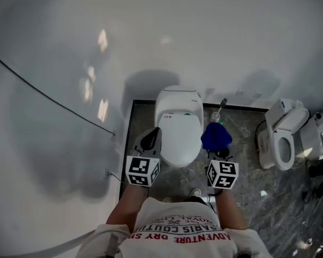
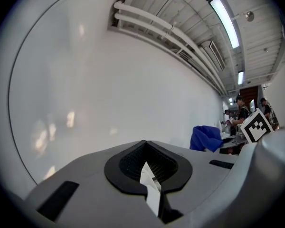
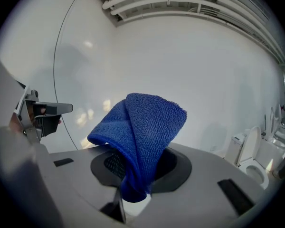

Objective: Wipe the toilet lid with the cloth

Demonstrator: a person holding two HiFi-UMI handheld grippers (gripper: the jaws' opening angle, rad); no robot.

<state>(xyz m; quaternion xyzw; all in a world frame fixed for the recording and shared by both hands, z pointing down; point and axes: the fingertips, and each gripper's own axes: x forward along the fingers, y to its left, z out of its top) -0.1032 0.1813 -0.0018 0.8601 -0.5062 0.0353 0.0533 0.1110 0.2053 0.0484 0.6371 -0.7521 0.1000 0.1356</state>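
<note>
Pinches the blue cloth [image 3: 145, 137] in the right gripper [image 3: 133, 196], fingers clamped on its lower fold, with the rest bunched up and flopping over the top of them. Holds that cloth [image 1: 216, 136] in the air just right of the closed toilet lid [image 1: 177, 130], apart from it. Carries nothing in the left gripper [image 2: 149, 184], fingers pressed together but for a thin pale sliver between them. Hovers that left gripper [image 1: 149, 140] at the lid's left edge, roughly level with the right gripper [image 1: 219, 153] across the white toilet; cannot tell whether it touches.

Stands on a dark marbled floor [image 1: 247, 203] against a plain white wall [image 1: 167, 31]. Shows a second toilet [image 1: 284, 141], seat up, further right, and a small brush-like handle [image 1: 220, 109] between the two. Shows a thin black cable [image 1: 43, 93] curving down the wall at left. Looks up, in the left gripper view, at white ceiling pipes [image 2: 152, 25] and strip lights [image 2: 225, 15], with people [image 2: 240, 113] standing far off at right.
</note>
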